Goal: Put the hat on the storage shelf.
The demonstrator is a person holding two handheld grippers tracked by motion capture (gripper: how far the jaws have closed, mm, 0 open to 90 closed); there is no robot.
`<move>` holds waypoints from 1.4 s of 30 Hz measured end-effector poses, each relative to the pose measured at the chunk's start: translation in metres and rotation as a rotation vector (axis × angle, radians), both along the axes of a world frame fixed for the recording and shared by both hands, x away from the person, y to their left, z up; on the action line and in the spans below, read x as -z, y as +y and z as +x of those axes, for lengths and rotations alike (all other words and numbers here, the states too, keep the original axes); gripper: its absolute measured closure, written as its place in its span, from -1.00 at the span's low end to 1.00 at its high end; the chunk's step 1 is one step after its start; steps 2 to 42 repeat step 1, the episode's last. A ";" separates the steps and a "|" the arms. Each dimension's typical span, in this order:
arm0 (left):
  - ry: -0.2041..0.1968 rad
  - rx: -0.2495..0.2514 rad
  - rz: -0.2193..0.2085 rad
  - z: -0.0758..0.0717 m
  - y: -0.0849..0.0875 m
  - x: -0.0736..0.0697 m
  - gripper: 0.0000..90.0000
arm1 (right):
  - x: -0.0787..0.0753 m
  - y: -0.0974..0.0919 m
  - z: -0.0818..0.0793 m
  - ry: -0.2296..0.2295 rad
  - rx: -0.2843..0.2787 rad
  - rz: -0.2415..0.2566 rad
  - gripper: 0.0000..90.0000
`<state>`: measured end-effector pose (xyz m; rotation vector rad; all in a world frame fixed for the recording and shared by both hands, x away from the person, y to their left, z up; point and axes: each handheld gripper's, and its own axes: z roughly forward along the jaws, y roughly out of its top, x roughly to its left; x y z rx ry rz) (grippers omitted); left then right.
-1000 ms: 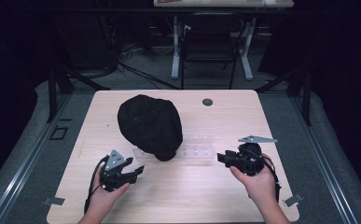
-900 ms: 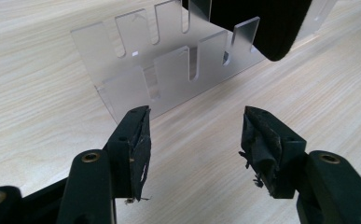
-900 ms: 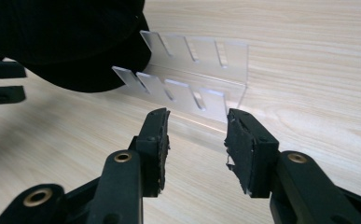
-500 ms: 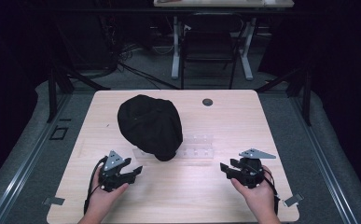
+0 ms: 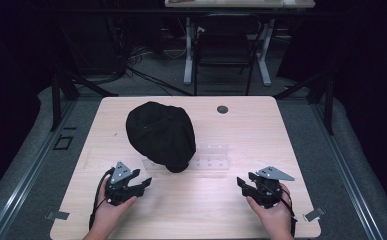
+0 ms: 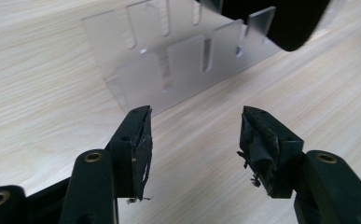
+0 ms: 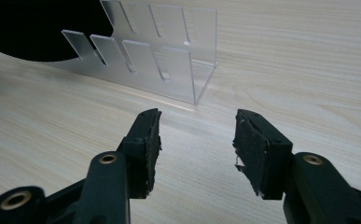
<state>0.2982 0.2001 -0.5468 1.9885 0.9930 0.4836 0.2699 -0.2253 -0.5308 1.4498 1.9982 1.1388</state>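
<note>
A black cap (image 5: pixel 160 134) lies on the wooden table (image 5: pixel 291 130), its near end resting over a clear slotted acrylic rack (image 5: pixel 207 157). The rack (image 6: pixel 178 56) stands ahead of my left gripper (image 6: pixel 194 135), whose jaws are open and hold nothing. In the high view the left gripper (image 5: pixel 140 184) sits near the front left of the table. My right gripper (image 5: pixel 242 184) is near the front right, also open and holding nothing (image 7: pixel 197 135), with the rack (image 7: pixel 159 51) and the cap's edge (image 7: pixel 33 28) beyond it.
A small dark round grommet (image 5: pixel 222 109) sits near the table's far edge. A chair and a desk frame (image 5: pixel 226 45) stand on the floor behind the table. Bare wood lies between the two grippers.
The right gripper has drawn back toward the front edge and a little to the right. The left gripper has stayed almost still.
</note>
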 end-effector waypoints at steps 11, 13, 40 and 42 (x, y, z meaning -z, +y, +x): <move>-0.006 0.005 0.002 -0.001 -0.002 0.000 0.00 | 0.001 0.000 0.000 -0.001 0.002 0.004 0.09; -0.006 0.005 0.002 -0.001 -0.002 0.000 0.00 | 0.001 0.000 0.000 -0.001 0.002 0.004 0.09; -0.006 0.005 0.002 -0.001 -0.002 0.000 0.00 | 0.001 0.000 0.000 -0.001 0.002 0.004 0.09; -0.006 0.005 0.002 -0.001 -0.002 0.000 0.00 | 0.001 0.000 0.000 -0.001 0.002 0.004 0.09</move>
